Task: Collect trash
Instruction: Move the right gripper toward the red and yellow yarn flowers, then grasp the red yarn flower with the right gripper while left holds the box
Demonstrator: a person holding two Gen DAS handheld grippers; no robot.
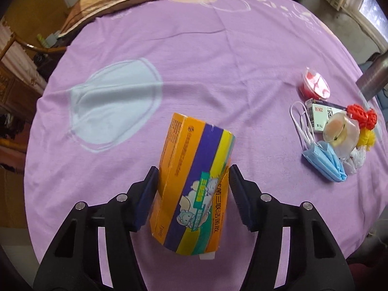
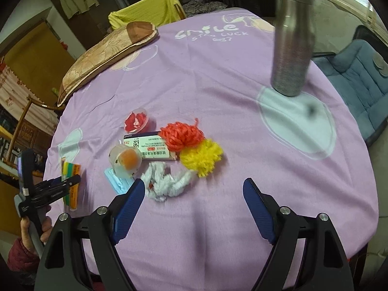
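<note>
My left gripper (image 1: 192,189) is shut on an orange, purple and yellow carton (image 1: 194,181) and holds it over the purple tablecloth (image 1: 206,72). The carton (image 2: 71,184) and left gripper (image 2: 65,184) also show at the left of the right wrist view. A trash pile lies in front of my open, empty right gripper (image 2: 194,191): red cup (image 2: 137,121), white box (image 2: 148,146), clear cup (image 2: 126,162), blue face mask (image 2: 118,184), red yarn (image 2: 181,133), yellow yarn (image 2: 201,157), white wad (image 2: 167,181). The pile sits at the right of the left wrist view (image 1: 334,131).
A steel bottle (image 2: 291,48) stands on the cloth at the far right. A brown cushion (image 2: 106,53) lies at the far left edge. A blue chair (image 2: 359,77) stands beyond the table's right edge, a wooden chair (image 1: 21,46) at the left.
</note>
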